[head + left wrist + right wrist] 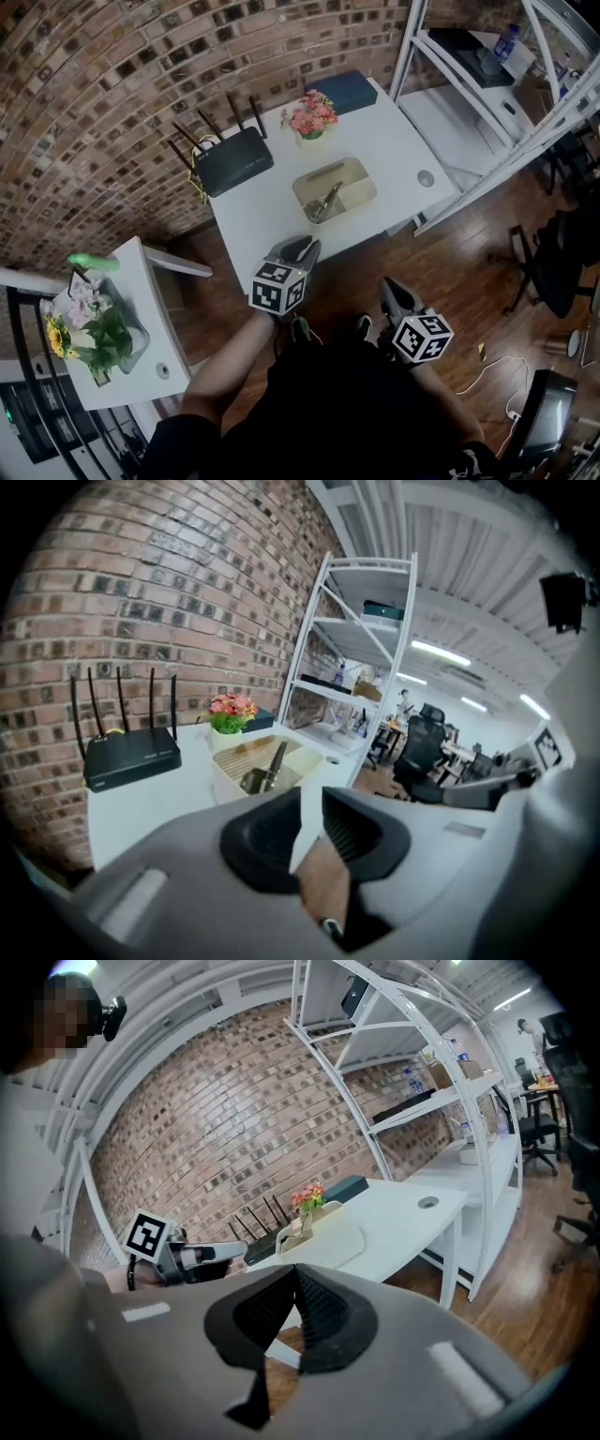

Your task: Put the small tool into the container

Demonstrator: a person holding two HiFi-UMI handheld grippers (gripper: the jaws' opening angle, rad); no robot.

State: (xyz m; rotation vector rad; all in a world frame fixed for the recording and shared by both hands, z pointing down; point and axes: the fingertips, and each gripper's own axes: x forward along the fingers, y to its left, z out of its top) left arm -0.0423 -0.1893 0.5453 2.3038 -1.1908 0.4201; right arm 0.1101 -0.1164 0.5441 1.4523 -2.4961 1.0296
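While the tool lies in the container, both grippers hang clear of it.
White table [272,211] carries the tan container [354,192] mid-top. The left gripper [298,248] hovers at the near edge, jaws parted and empty, nothing left to carry. The right gripper [392,286] idles low off the table, jaws pinched together on nothing. The tool [325,200] rests slantwise inside, so the job looks done.
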